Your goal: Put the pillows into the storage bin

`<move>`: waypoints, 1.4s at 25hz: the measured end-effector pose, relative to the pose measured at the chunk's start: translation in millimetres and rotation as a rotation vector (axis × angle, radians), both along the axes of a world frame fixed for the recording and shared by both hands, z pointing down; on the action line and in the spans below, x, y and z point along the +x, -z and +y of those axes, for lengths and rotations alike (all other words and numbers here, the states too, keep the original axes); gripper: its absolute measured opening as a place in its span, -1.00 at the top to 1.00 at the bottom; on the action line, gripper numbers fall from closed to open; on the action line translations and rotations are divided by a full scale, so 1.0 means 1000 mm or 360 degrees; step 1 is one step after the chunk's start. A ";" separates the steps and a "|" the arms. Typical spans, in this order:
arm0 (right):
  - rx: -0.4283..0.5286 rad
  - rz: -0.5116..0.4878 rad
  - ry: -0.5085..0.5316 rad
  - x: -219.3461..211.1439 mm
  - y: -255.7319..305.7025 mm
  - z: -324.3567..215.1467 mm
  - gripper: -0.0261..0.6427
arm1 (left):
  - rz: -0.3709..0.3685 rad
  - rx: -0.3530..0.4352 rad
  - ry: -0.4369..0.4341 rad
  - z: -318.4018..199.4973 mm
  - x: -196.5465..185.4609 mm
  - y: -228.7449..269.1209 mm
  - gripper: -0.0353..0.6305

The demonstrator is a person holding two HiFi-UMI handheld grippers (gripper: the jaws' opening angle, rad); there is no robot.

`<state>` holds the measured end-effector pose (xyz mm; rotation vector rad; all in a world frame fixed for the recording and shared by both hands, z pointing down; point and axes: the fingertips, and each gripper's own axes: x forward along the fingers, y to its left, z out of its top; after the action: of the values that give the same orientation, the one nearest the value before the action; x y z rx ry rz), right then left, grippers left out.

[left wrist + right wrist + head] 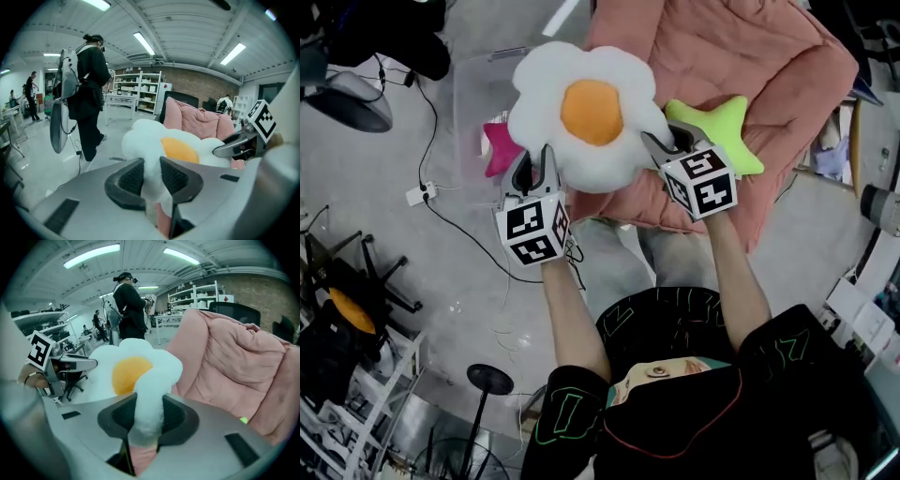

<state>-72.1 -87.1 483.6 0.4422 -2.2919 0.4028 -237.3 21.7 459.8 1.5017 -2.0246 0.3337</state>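
The egg-shaped pillow (586, 112) was suspended between both grippers, partly over the clear storage bin (473, 89) and partly over the pink padded chair (759, 56). The left gripper (538, 161) was clamped on a lower-left white petal, and the right gripper (667, 142) on a right-hand petal. A pink star pillow (497, 150) lay in the bin. A green star pillow (724, 131) rested on the chair.
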 end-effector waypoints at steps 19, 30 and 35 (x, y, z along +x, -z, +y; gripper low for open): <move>-0.0052 0.0141 0.0470 -0.226 -0.065 0.118 0.52 | 0.0125 -0.0076 0.0400 0.158 -0.197 -0.080 0.58; 0.0045 0.0407 0.0449 -0.267 -0.136 0.112 0.12 | 0.0259 -0.0284 0.0570 0.180 -0.252 -0.167 0.18; -0.0031 0.0351 0.0350 -0.259 -0.142 0.107 0.57 | 0.0321 -0.0277 0.0517 0.171 -0.243 -0.183 0.51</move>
<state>-330.7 19.9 625.9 0.2097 -2.0924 0.2529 -479.8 192.8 642.4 1.0370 -1.9795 0.2100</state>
